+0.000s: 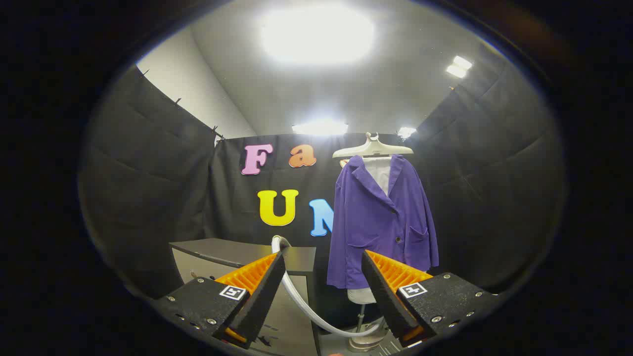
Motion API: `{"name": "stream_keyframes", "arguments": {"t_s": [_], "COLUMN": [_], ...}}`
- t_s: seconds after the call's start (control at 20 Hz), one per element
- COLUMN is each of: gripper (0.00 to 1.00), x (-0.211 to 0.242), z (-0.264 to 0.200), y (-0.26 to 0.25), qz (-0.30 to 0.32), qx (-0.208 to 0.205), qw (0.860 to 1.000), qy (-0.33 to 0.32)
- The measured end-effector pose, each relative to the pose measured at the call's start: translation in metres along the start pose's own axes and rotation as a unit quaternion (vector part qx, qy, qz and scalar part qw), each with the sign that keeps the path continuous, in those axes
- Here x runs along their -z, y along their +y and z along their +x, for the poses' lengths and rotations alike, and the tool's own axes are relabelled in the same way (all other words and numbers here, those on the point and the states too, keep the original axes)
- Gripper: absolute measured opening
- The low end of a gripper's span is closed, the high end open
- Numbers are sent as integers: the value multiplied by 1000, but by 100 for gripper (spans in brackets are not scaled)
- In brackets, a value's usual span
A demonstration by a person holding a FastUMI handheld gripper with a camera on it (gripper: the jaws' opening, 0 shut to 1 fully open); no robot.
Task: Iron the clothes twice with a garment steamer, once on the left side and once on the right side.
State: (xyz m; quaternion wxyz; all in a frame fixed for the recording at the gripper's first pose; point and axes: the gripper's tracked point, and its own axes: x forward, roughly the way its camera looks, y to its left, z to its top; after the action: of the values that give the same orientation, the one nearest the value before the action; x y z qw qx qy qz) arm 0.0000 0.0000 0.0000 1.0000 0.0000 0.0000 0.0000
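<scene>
A purple jacket (383, 222) hangs over a white shirt on a pale hanger (372, 148), on a dress form standing on a pole with a round base (367, 341). It is beyond my fingers, ahead and slightly right. My gripper (322, 274) is open with nothing between its fingers. A white steamer hose (306, 306) curves from just behind the left fingertip (274, 272) down to the floor near the stand's base. The steamer head itself is hidden from me.
A dark grey cabinet (237, 249) stands at the left, behind the left finger, with the hose rising at its right end. Black cloth walls close the booth on three sides. Bright ceiling lights are overhead.
</scene>
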Motion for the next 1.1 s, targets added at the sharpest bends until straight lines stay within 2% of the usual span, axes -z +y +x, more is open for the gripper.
{"name": "stream_keyframes", "arguments": {"t_s": [1.1], "gripper": [95], "x": [14], "z": [-9], "y": [-4], "qz": [-2], "qx": [-8], "qw": [999], "qy": [39]}}
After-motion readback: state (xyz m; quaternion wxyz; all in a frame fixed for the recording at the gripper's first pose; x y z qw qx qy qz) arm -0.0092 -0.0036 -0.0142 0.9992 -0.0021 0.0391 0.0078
